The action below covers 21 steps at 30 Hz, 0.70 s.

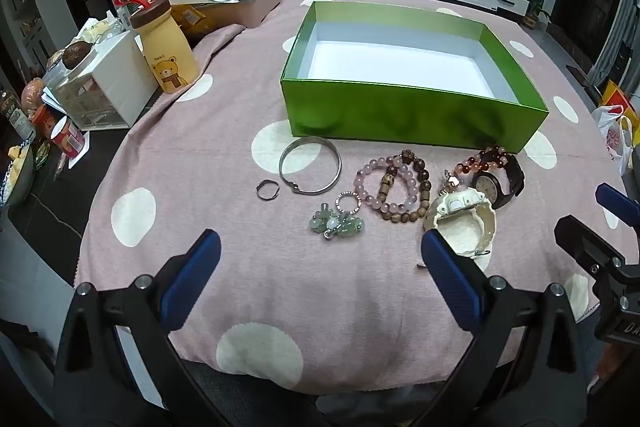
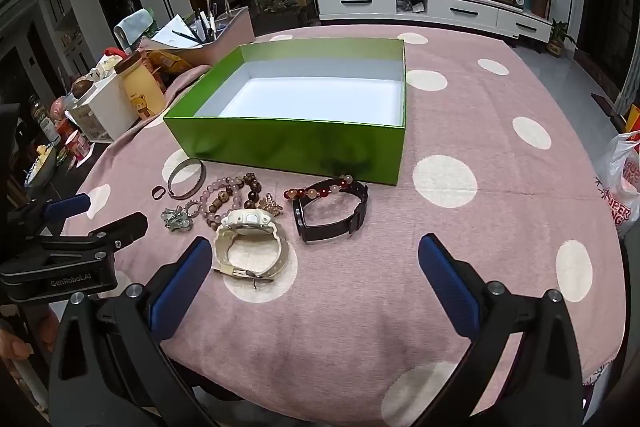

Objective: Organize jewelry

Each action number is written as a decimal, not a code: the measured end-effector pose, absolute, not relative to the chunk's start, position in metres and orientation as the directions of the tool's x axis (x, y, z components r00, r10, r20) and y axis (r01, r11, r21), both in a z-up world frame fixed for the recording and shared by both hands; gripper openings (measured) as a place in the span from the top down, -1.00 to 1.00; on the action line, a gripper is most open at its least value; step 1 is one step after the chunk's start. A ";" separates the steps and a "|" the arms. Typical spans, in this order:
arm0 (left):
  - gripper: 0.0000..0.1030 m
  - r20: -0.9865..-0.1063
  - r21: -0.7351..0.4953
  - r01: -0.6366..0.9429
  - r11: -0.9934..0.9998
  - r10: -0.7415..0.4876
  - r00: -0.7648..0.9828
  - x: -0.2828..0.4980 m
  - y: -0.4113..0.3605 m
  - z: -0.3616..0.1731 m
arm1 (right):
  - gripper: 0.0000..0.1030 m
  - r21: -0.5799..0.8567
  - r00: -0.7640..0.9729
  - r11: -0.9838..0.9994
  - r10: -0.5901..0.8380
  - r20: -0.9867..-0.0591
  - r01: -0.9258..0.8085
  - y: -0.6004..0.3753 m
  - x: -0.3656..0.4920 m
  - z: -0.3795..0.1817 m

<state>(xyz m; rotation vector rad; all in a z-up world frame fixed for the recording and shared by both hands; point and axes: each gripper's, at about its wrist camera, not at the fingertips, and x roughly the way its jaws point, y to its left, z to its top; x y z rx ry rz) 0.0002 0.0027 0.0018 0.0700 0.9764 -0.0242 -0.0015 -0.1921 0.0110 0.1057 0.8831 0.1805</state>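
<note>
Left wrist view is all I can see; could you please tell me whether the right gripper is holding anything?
Observer: No. The right gripper is open, with only the pink tablecloth between its fingers.
Operator: Thank you. Do the two watches touch? They overlap in my view.
Observer: They lie apart. A narrow strip of cloth shows between the black watch and the white watch.
</note>
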 end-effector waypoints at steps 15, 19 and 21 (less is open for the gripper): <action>-0.96 -0.832 0.045 0.057 0.997 0.006 0.554 0.005 0.000 -0.006 | -0.97 0.165 0.620 0.979 0.204 -0.757 -0.121 -0.188 -0.001 0.013; -0.96 -0.832 0.044 0.057 0.997 0.005 0.555 0.004 0.000 -0.006 | -0.97 0.166 0.621 0.979 0.206 -0.757 -0.122 -0.188 -0.001 0.014; -0.96 -0.831 0.045 0.058 0.997 0.005 0.556 0.004 0.000 -0.006 | -0.97 0.165 0.623 0.978 0.206 -0.755 -0.125 -0.187 -0.001 0.016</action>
